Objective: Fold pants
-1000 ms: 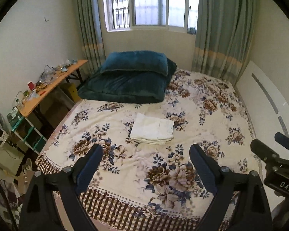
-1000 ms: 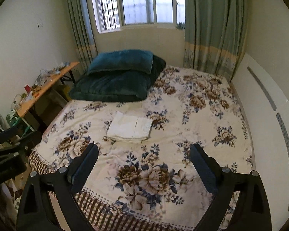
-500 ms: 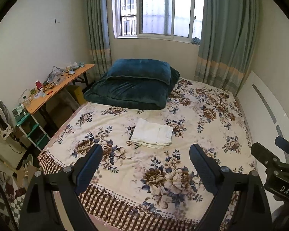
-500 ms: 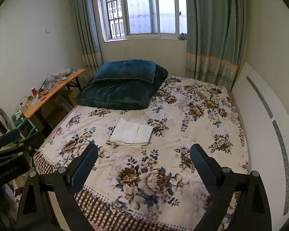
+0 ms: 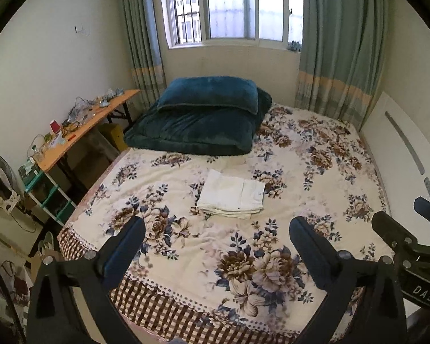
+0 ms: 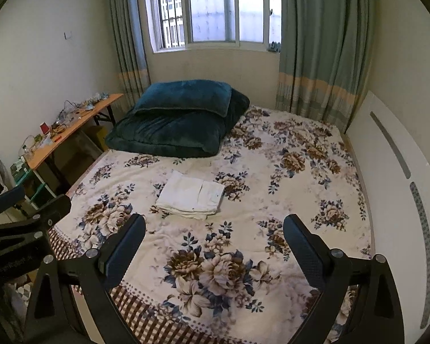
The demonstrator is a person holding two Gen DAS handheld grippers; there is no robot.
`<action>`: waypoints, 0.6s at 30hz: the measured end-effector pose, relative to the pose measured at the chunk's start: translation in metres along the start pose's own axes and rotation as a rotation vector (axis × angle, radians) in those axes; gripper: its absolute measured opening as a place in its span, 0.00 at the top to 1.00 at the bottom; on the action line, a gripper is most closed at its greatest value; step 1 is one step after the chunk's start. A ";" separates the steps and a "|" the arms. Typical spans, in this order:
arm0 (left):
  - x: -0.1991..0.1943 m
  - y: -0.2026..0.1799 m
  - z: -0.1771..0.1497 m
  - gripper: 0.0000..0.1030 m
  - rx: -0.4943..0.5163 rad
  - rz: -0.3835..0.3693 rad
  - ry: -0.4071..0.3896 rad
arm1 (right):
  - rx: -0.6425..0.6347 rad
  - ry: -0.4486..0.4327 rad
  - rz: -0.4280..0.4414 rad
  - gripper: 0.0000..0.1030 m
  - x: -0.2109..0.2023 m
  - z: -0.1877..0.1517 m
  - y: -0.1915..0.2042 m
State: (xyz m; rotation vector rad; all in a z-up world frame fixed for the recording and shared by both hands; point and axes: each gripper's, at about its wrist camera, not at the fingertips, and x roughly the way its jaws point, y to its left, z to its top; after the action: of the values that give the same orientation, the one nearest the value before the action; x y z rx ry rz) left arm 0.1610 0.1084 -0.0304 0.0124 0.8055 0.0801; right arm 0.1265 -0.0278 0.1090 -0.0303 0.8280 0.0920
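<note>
Pants [image 5: 232, 197]: folded white stack, mid-bed [image 5: 315, 172]; left gripper [image 5: 216, 243] opening, nothing between; right gripper [image 6: 213, 240] spread, empty; withdraw clear without snagging the stack

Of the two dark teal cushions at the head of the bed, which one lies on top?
The smaller teal pillow lies on top; the larger folded teal quilt lies beneath it, directly on the floral bedspread.
</note>
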 end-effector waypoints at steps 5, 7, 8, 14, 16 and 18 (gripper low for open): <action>0.039 -0.006 0.002 0.00 0.009 0.019 0.045 | -0.013 0.048 -0.017 0.04 0.055 0.005 0.001; 0.053 -0.006 0.001 0.00 0.006 0.026 0.066 | -0.009 0.066 -0.022 0.04 0.075 0.007 -0.002; 0.058 -0.005 0.001 0.00 0.002 0.022 0.078 | -0.004 0.077 -0.023 0.04 0.085 0.008 -0.003; 0.079 -0.001 0.003 0.00 -0.026 0.033 0.107 | 0.000 0.110 -0.034 0.04 0.123 0.016 -0.009; 0.082 0.001 0.005 0.00 -0.034 0.029 0.109 | -0.002 0.108 -0.034 0.04 0.127 0.018 -0.009; 0.082 0.003 0.008 0.00 -0.034 0.033 0.099 | -0.001 0.106 -0.033 0.04 0.134 0.019 -0.010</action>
State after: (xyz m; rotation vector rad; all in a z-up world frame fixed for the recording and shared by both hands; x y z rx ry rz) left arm 0.2230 0.1175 -0.0841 -0.0109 0.9034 0.1265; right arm 0.2317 -0.0268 0.0233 -0.0501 0.9329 0.0595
